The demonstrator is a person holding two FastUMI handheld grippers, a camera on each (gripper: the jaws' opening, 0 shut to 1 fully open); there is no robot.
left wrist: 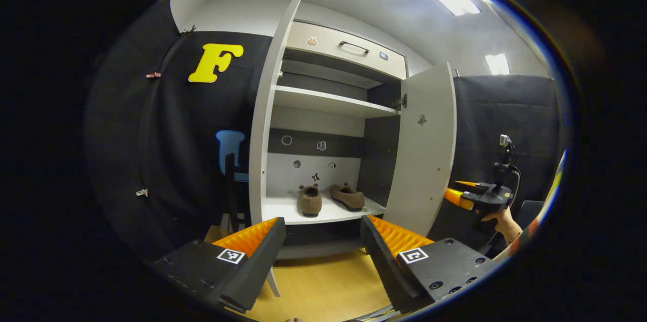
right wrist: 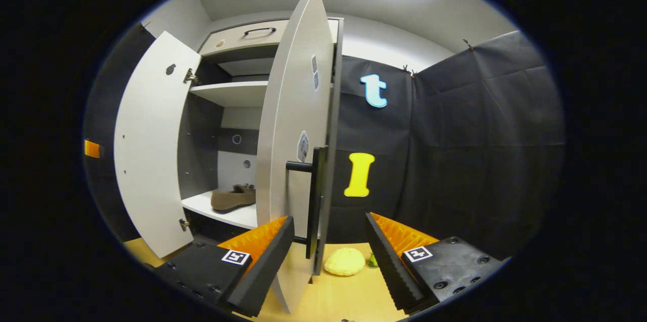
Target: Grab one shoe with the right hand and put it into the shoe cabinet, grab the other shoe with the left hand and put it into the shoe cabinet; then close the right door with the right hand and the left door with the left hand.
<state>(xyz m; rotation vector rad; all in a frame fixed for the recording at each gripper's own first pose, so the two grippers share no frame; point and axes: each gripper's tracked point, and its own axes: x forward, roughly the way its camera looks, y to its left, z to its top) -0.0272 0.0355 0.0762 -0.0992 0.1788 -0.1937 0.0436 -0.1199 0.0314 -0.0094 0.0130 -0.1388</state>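
Brown shoes sit inside the cabinet; both jaws apart. Next, right gripper pushes right door shut.

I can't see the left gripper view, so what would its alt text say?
A white shoe cabinet stands with both doors open and two brown shoes side by side on its bottom shelf. The left gripper is open in the foreground, pointing at the shelf. At right, a hand holds the right gripper beside the right door.
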